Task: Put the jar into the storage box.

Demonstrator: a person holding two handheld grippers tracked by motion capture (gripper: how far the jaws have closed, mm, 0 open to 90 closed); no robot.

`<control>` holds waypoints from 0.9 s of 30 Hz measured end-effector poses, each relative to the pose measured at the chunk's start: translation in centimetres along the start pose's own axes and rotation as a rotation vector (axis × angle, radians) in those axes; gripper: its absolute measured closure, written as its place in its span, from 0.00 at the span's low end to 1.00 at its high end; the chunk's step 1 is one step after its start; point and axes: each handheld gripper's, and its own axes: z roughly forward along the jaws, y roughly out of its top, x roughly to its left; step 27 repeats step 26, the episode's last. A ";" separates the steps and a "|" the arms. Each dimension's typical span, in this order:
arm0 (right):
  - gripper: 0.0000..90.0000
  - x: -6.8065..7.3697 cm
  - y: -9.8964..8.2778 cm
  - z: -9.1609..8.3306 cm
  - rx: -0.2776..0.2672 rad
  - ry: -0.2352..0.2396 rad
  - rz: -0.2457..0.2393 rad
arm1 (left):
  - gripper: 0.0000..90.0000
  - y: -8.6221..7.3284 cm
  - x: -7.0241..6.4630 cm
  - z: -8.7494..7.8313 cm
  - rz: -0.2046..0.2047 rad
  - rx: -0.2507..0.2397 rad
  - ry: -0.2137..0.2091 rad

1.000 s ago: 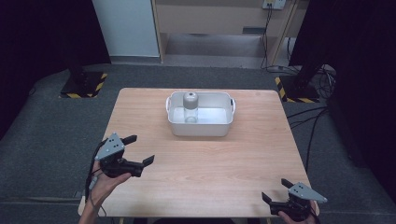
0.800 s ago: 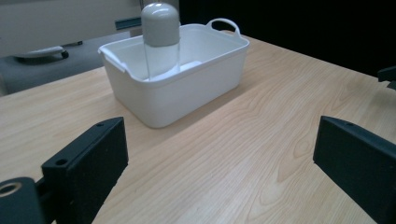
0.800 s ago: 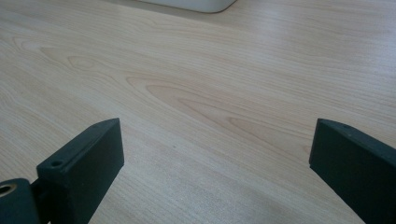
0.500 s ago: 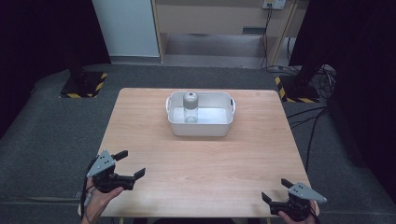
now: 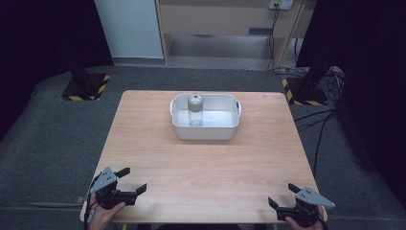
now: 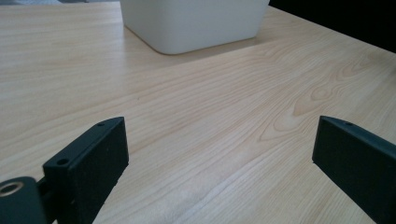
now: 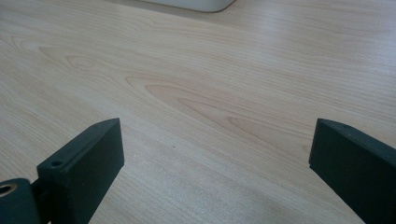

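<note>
A white tub stands at the far middle of the wooden table. Inside it, toward its left side, a clear jar with a grey lid stands upright. My left gripper rests open at the table's near left corner, held by a hand. At the near right corner my right gripper is open as well, nothing between its jaws. In the left gripper view the tub rises far ahead beyond the spread jaws. The right gripper view catches the tub's bottom edge at the top.
Bare wood lies between both grippers and the tub. Around the table the floor is grey, with black stands on yellow-striped bases at the far left and far right, cables at the right, and a cabinet behind.
My left gripper has drawn back toward the near left corner of the table and stays open. The right gripper has stayed in place.
</note>
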 end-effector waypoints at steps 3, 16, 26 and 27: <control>0.04 0.0 0.0 0.0 0.000 -0.001 -0.001 | 0.03 -0.5 0.1 -0.1 0.003 0.002 0.005; 0.04 0.1 0.0 0.0 0.002 0.004 0.001 | 0.03 -1.5 0.6 0.3 0.012 0.005 -0.037; 0.04 0.1 0.0 0.1 0.003 0.006 -0.003 | 0.02 -1.6 0.6 0.4 0.015 0.008 -0.043; 0.04 0.1 0.0 0.1 0.003 0.006 -0.003 | 0.02 -1.6 0.6 0.4 0.015 0.008 -0.043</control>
